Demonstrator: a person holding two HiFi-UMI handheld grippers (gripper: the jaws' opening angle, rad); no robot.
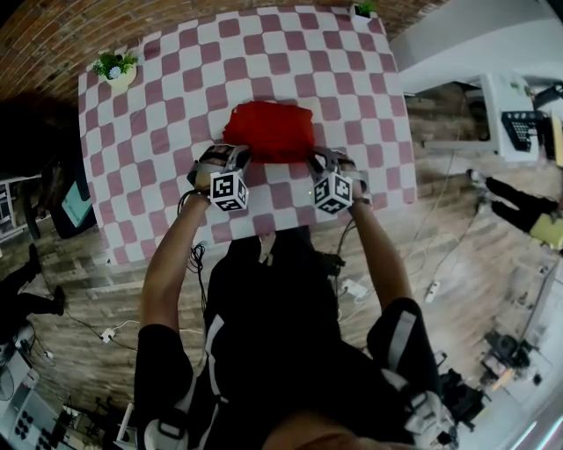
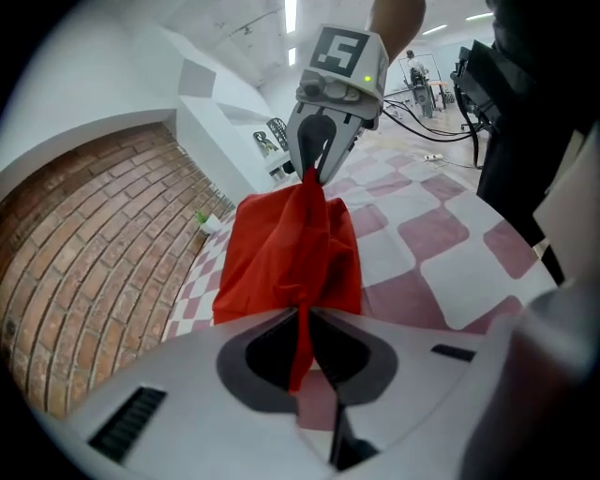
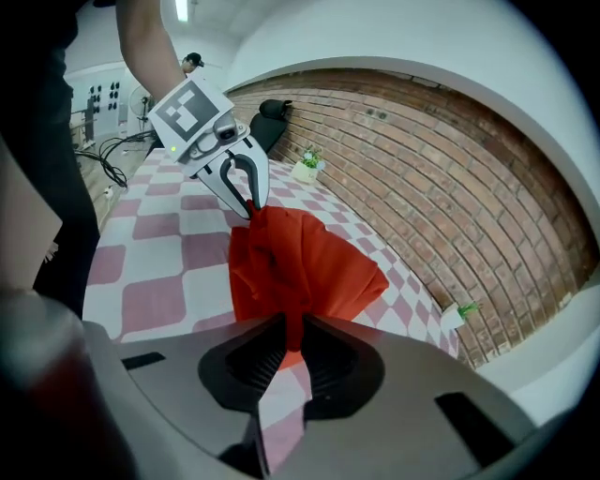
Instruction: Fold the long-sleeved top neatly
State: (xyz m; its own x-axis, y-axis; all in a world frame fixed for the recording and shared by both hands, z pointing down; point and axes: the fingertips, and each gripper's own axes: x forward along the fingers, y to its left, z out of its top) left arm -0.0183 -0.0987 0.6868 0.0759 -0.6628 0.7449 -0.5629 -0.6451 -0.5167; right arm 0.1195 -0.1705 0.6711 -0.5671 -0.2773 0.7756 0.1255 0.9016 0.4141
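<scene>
Jaws of the left gripper (image 2: 302,328) sit nearest the lens in its own view, nearly together and clamped on a thin pinch of red fabric. The right gripper (image 3: 289,342) shows the same in its view: jaws almost closed, with a fold of the same cloth squeezed between them. Each gripper holds 1 near corner of the long-sleeved top (image 1: 268,130), a red garment already gathered into a compact, roughly rectangular bundle. From both pinches the cloth slopes away and down onto the table (image 1: 158,105), so its near edge is raised while its far part rests on the surface. The bundle lies about midway between the table's left and right edges, closer to the near edge, where the person stands, than to the far one. A pink-and-white checked cloth covers the table. The 2 grippers point steeply down at the garment's near side, well apart from each other, with the person's bare forearms behind them. A small potted plant (image 1: 116,68) stands at the table's far left corner, and a second plant (image 1: 362,9) at the far right corner. A brick wall (image 3: 441,178) runs beyond the far edge.
</scene>
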